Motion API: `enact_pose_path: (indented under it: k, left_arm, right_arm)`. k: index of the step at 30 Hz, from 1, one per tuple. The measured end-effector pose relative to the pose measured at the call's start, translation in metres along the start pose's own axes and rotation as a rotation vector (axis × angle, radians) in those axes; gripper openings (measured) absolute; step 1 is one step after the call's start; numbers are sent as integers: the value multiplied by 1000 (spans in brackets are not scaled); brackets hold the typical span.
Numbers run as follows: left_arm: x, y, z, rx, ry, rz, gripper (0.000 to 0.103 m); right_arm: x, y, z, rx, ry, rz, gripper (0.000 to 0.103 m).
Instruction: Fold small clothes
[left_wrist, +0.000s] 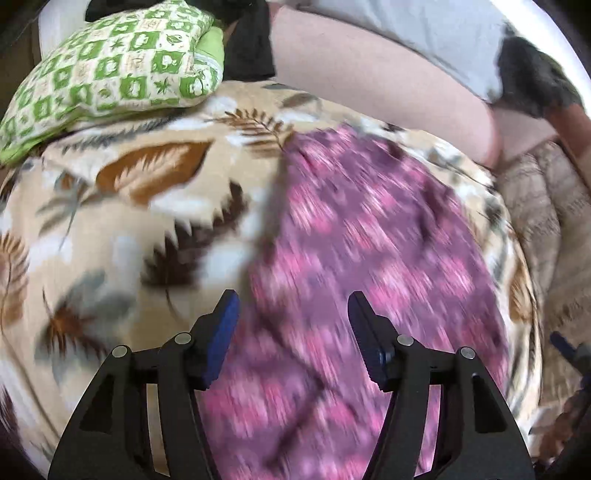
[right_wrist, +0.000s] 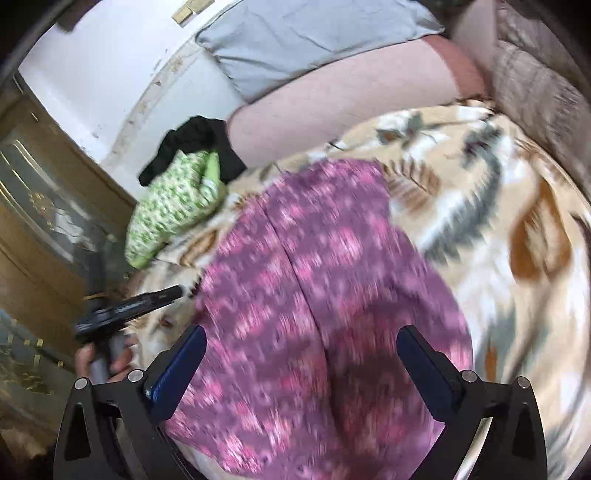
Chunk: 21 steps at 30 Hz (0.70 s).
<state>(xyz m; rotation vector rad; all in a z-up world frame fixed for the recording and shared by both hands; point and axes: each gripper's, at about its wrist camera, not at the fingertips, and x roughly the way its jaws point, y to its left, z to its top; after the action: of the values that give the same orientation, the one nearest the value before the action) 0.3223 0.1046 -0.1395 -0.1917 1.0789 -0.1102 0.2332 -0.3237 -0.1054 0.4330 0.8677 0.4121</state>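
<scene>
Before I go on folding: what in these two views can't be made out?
- Purple garment: print and folds smeared by motion blur in both views; its near edge lies behind the left gripper and the right gripper.
- Black cloth: left wrist view cuts it at the top edge; the green bundle covers part.

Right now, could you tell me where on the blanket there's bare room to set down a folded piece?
Bare leaf-print blanket lies between the purple garment and the green pillow. Far edge crowded: pillow, black cloth, the person's leg.
</scene>
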Motion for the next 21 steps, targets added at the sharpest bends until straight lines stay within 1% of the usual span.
enact_pose_path:
  k: [1,2,3,4,7,10,11,13,14,15,17,18,19,20,21]
  left_arm:
    - [11,4,16,-15,18,-4,61]
    - [24,8,33,-34,32,-3,61]
    - [36,10,45,-43,44,-6,61]
    - [52,12,60,-45,68,-11,61]
    - [90,18,88,-76,129,-5,61]
    - [122,19,114,-73,149,17,61]
    - [135,21,122,-88,171,4,61]
    - [156,23,134,-111,224,-37,61]
    - [167,25,138,-126,248,-46,61]
    - [172,25,141,-139,253,-44,61]
    - [175,24,150,-155,239,-26,60]
    - [174,24,151,-163,237,-8,40]
    - [173,22,152,-161,243,-3,11]
    - [173,20,153,-152,262,-30,6]
    - [169,18,155,-135,262,-27,6]
  right_arm:
    - [11,-6,19,22,5,-3,103]
    - [21,-15,36,43,24,13,103]
    - [36,-23,55,72,42,25,101]
    - [54,-29,73,91,49,15,100]
    - [106,-43,119,72,85,-68,96]
    - [154,-64,157,63,136,-120,87]
    - [168,-73,165,81,146,-136,81]
    - [199,-93,180,120,196,-121,73]
    - [211,-99,186,140,216,-122,63]
    - [226,-107,192,162,238,-137,59]
    - [245,-114,196,160,273,-162,59]
    - [253,-119,197,172,284,-190,56]
    - [257,-122,198,184,288,-189,51]
    - [256,-120,198,165,288,-198,39]
    - [254,-117,199,139,294,-207,8]
